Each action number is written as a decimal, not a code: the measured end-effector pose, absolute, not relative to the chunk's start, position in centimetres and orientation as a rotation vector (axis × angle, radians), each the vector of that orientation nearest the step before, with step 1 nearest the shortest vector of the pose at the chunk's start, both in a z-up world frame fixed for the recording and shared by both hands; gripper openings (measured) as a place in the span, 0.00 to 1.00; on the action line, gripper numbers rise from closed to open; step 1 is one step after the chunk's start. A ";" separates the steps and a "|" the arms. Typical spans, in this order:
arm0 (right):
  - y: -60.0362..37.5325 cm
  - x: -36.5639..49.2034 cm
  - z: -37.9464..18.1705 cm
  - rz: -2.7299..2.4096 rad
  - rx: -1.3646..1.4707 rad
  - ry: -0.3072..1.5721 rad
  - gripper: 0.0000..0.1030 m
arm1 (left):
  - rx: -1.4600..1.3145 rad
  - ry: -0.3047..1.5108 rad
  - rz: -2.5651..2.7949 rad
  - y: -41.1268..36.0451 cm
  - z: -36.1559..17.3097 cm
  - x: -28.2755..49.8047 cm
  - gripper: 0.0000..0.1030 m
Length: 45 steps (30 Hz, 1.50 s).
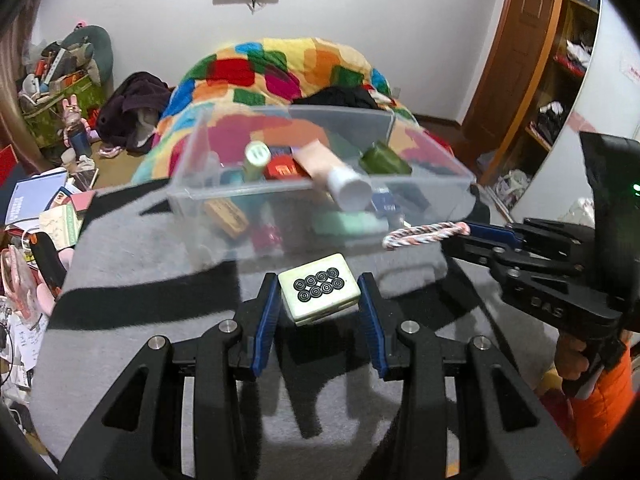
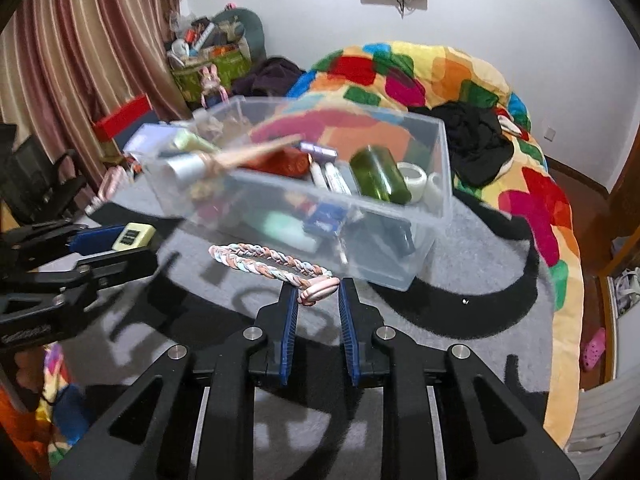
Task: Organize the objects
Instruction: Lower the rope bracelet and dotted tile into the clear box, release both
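My left gripper (image 1: 319, 298) is shut on a cream mahjong tile (image 1: 318, 288) with black circles, held above the grey and black blanket just in front of the clear plastic bin (image 1: 200, 196). The tile also shows in the right wrist view (image 2: 134, 236). My right gripper (image 2: 319, 294) is shut on the pink end of a braided pastel rope (image 2: 264, 260), which hangs out to the left; it shows in the left wrist view (image 1: 424, 234) beside the bin's near right corner. The bin (image 2: 436, 216) holds a green bottle (image 2: 380, 176), a pink tube (image 1: 320, 164) and several small items.
The bin rests on a grey and black blanket (image 2: 460, 280) on a bed. A colourful patchwork quilt (image 2: 420, 76) lies behind it with dark clothes on top. Cluttered boxes and books (image 1: 44, 200) sit on the left, a striped curtain (image 2: 80, 60), wooden shelves (image 1: 560, 80) on the right.
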State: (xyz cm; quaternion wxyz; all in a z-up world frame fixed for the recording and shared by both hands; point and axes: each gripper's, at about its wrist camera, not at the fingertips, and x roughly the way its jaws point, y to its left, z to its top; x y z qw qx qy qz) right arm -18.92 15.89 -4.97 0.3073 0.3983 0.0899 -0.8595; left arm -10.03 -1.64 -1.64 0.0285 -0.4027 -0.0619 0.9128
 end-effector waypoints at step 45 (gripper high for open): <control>13.5 -22.5 -1.1 -2.316 0.995 0.126 0.23 | -1.153 -0.309 2.889 -5.5 2.4 -16.8 0.47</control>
